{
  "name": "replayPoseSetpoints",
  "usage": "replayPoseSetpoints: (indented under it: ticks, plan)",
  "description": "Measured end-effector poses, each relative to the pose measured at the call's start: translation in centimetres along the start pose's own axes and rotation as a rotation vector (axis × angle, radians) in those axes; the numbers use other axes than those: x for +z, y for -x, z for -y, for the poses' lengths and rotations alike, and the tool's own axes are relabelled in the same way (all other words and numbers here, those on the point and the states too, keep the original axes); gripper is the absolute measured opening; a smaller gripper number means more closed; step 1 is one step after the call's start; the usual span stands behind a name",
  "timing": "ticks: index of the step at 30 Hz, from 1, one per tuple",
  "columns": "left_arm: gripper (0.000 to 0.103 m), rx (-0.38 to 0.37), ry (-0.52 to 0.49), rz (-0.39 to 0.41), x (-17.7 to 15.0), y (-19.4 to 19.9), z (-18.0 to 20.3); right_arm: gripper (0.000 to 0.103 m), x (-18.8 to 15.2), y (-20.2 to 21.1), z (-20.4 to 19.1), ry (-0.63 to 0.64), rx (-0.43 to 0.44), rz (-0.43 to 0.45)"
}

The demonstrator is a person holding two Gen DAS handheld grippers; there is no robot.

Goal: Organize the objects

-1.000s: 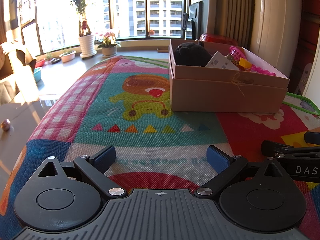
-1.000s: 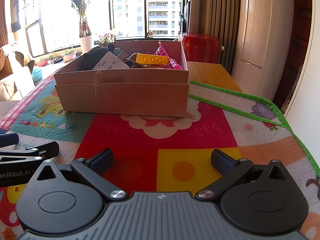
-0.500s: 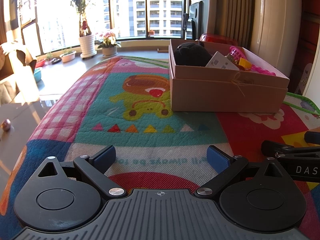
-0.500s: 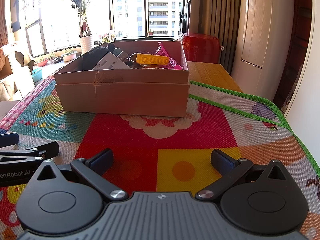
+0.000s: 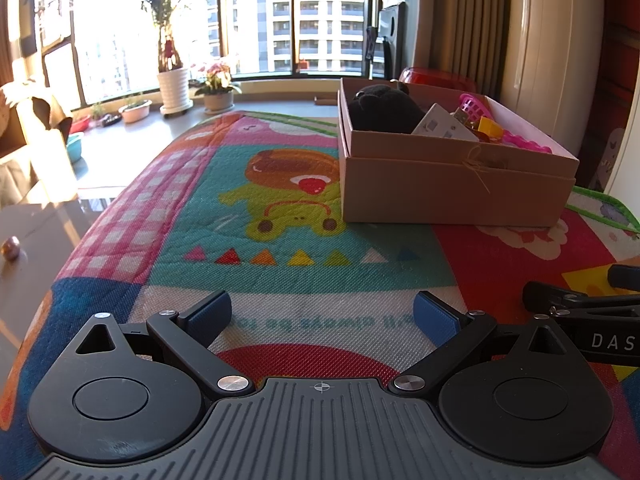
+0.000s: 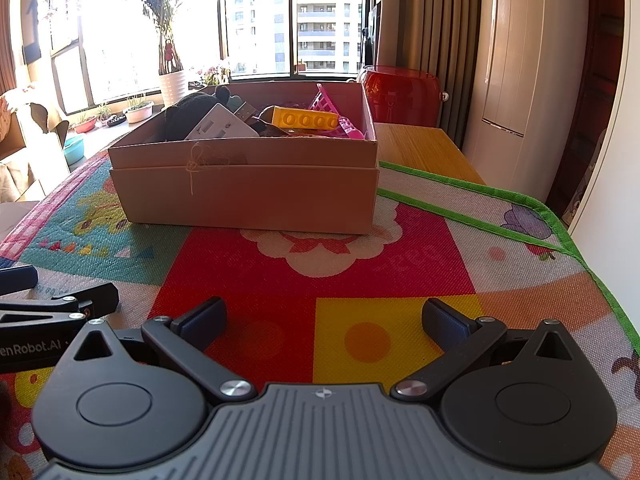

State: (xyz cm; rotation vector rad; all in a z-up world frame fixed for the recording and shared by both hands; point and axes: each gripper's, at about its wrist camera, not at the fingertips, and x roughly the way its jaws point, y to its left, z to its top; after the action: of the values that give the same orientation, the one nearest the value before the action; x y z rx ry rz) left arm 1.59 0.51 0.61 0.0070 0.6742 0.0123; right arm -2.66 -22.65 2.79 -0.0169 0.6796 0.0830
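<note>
Left wrist view: the left gripper (image 5: 322,314) sits low over the patterned play mat (image 5: 280,208), jaws spread wide with nothing between the blue pads (image 5: 210,312). The cardboard box (image 5: 456,188) stands ahead and to the right, well apart from the fingertips, resting on the mat. Right wrist view: the right gripper (image 6: 324,316) is likewise spread wide and empty, facing the box (image 6: 244,196) almost square-on. Contents visible over the rim: a black plush toy (image 6: 188,114) at the left end, a white card-like item (image 6: 222,126) leaning beside it, a yellow building block (image 6: 306,120) and a pink plastic basket (image 6: 332,106) toward the right (what lies beneath them is hidden). No loose object shows on the mat in either view, so the collecting appears largely complete, or the next item lies out of frame; this cannot be settled here. Recommendation for the step in hand: if an item is to be drawn from or settled in the box, approach from above the rim rather than across the near wall, keep the jaws wide until straddling one object only, and avoid nudging the light box along the mat. The two grippers lie close side by side; move one at a time.
</note>
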Motion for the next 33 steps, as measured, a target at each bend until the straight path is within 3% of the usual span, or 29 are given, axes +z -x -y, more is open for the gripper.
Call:
replayPoseSetpoints:
  ticks: [33]
  plan:
    - [0.101, -0.006, 0.009, 0.001, 0.04, 0.08, -0.16, 0.103, -0.02, 0.04, -0.03, 0.0, 0.0, 0.0]
